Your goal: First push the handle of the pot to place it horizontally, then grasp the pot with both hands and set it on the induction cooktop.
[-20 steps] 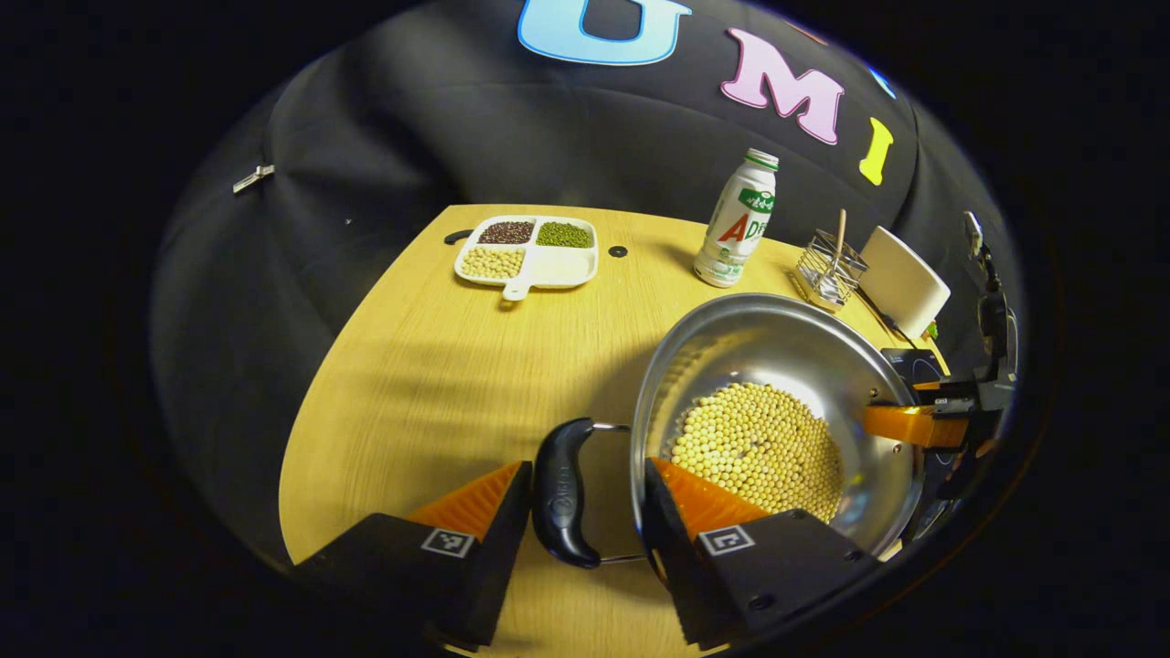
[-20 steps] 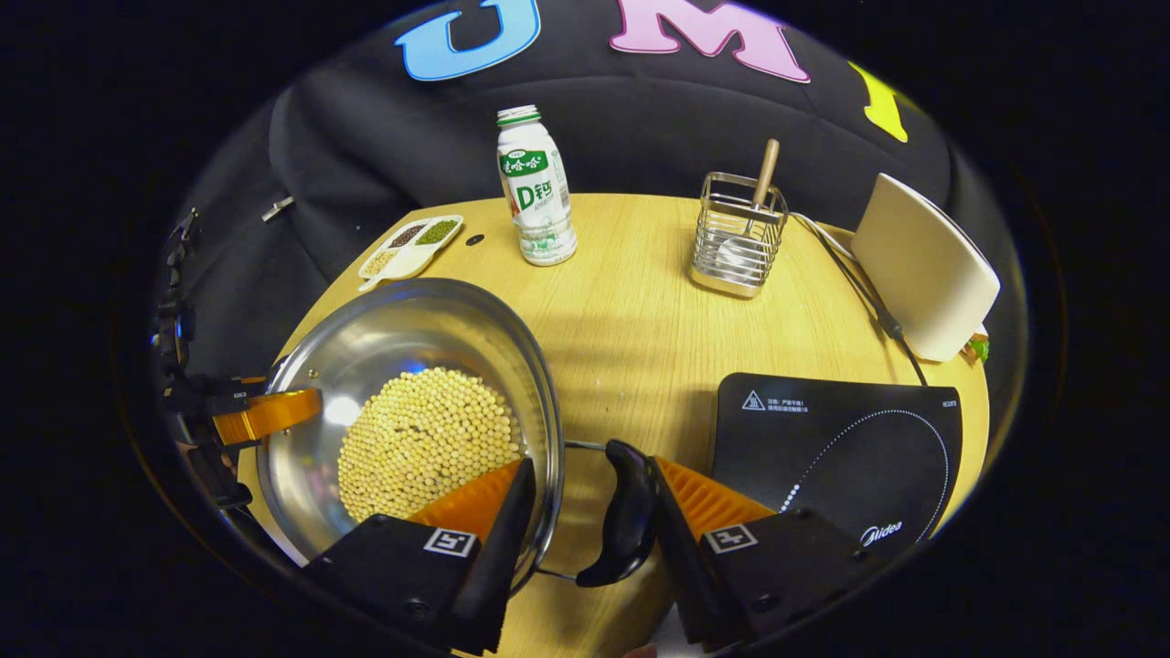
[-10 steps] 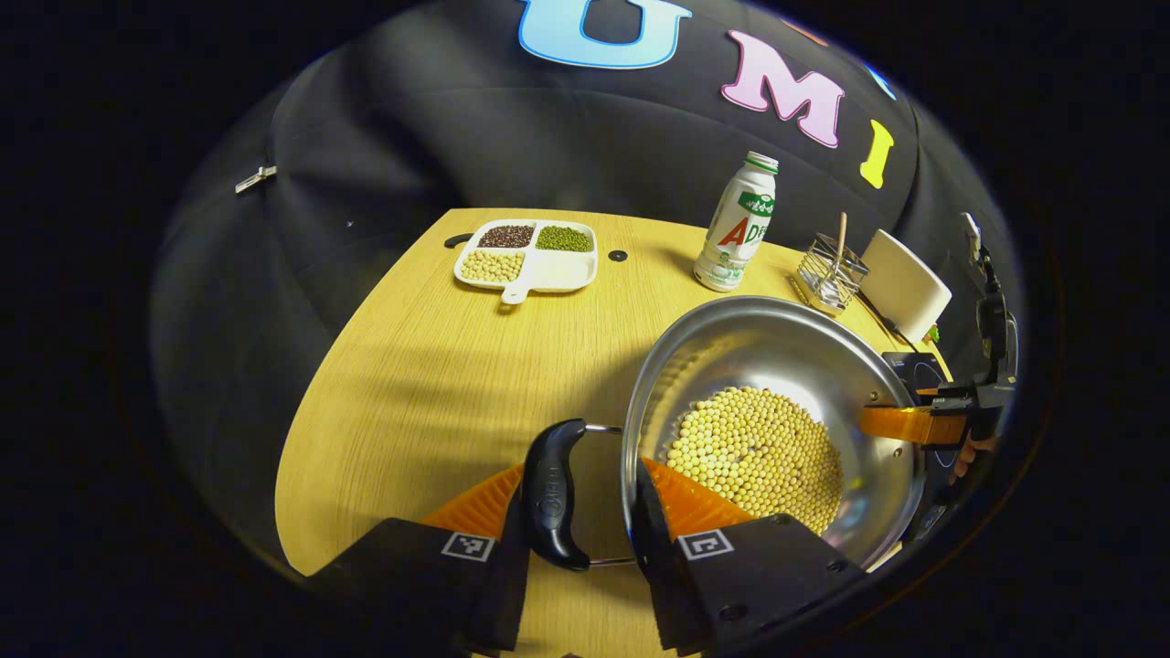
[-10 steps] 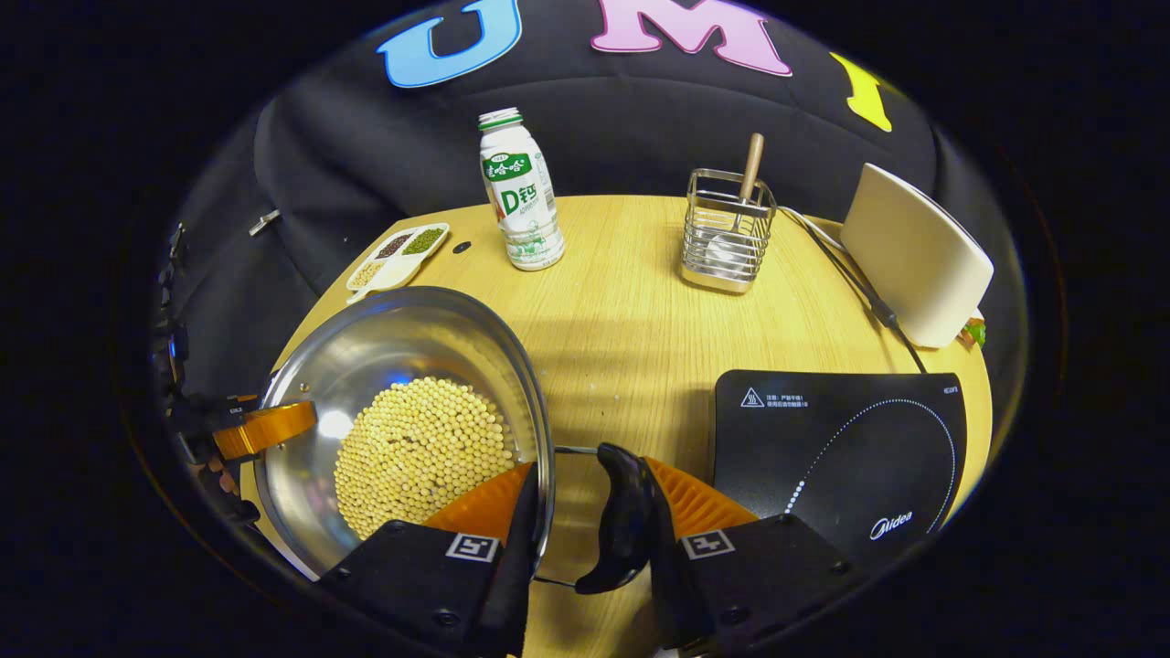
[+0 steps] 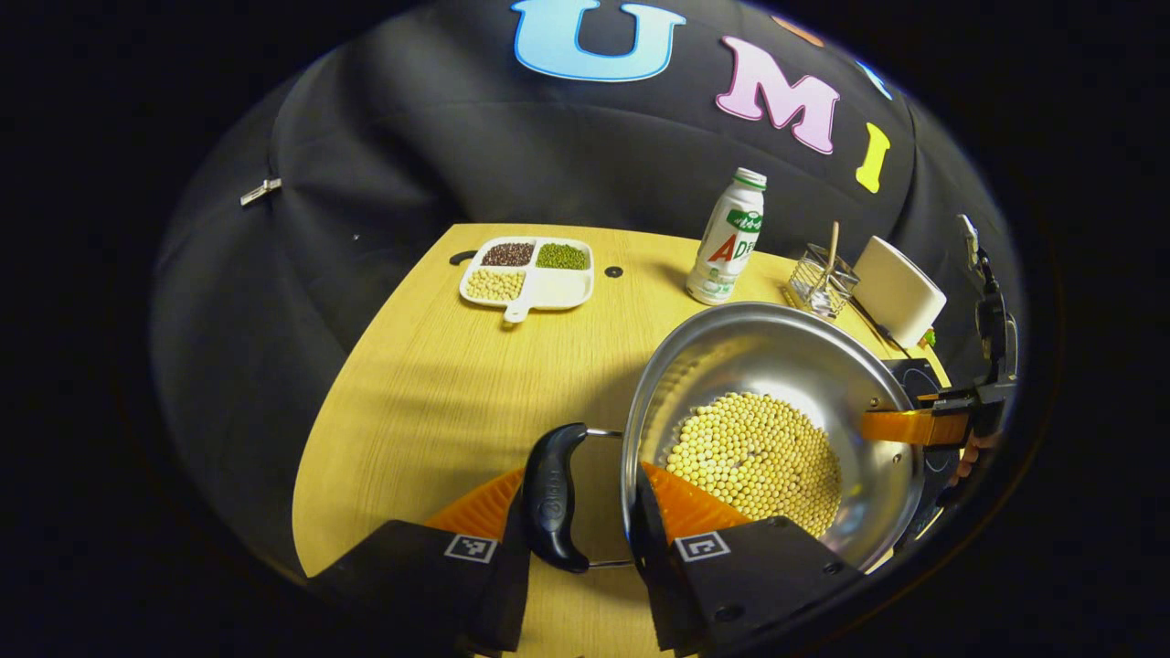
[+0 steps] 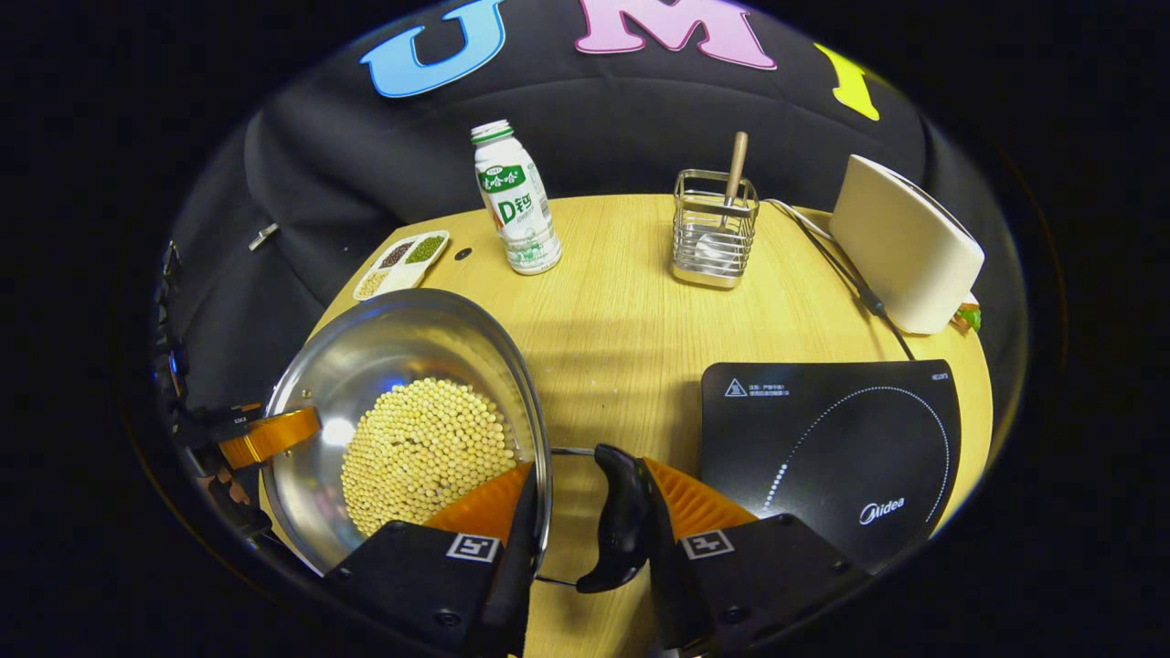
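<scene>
In the left gripper view, the left gripper point(image 5: 578, 512) has its two fingers closed across the pot's near side: one finger presses the outer face of the black side handle point(image 5: 551, 495), the other reaches over the steel rim and lies against the inner wall, so handle and rim are clamped between them. In the right gripper view, the right gripper point(image 6: 585, 521) does the same on the opposite side, one finger inside the rim by the beans, the other against the second black handle point(image 6: 618, 517), both bearing on it. Each handle lies level on its wire loop, out from the pot wall. The steel pot point(image 5: 731, 366) holds a heap of pale yellow beans point(image 5: 757, 450) in its bottom and sits over the wooden table point(image 5: 439, 384), left of the black induction cooktop point(image 6: 823, 439) and apart from it; whether its base touches the table I cannot tell. Across the pot in the left gripper view, the other gripper's finger lies on the far rim. Farther back stand a white drink bottle point(image 6: 515, 210), a wire utensil basket point(image 6: 711, 230) with a wooden-handled utensil, a cream-coloured device point(image 6: 905, 245) with a cable, and a white divided dish point(image 5: 530, 270) of dark, green and yellow beans.
</scene>
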Available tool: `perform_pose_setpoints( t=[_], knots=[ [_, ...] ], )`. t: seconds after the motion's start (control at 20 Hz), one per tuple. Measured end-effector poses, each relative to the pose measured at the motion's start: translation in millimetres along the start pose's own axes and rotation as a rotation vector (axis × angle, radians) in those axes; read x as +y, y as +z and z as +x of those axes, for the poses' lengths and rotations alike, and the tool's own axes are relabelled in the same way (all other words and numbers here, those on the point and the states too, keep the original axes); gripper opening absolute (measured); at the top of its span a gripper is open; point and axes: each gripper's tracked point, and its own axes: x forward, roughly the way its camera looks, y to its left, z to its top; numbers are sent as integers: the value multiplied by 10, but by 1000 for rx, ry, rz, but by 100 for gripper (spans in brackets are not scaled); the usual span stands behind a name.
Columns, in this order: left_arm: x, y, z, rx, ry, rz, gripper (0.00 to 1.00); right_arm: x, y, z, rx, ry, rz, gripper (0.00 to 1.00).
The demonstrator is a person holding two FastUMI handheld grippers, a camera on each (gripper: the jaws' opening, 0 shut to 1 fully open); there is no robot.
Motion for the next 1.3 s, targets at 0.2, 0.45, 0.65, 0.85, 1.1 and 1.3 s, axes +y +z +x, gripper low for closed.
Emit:
perform_pose_setpoints(
  t=[0.2,0.45,0.65,0.85,1.1,1.3],
  knots=[
    [-194,118,-143,3,1,18,57,-140,57,-206,-1,-1,16,57],
    [-527,219,-278,3,-22,25,56,-422,121,-488,-7,-22,32,57],
    [-818,276,-325,2,-52,25,56,-671,176,-704,-39,-47,31,57],
    [-1163,320,-326,10,-90,33,56,-974,190,-923,-66,-80,45,57],
    [-1644,367,-321,8,-115,50,56,-1419,186,-1094,-71,-100,66,57],
    [-2086,363,-254,23,-136,58,56,-1837,164,-1217,-68,-121,79,57]
  ],
)
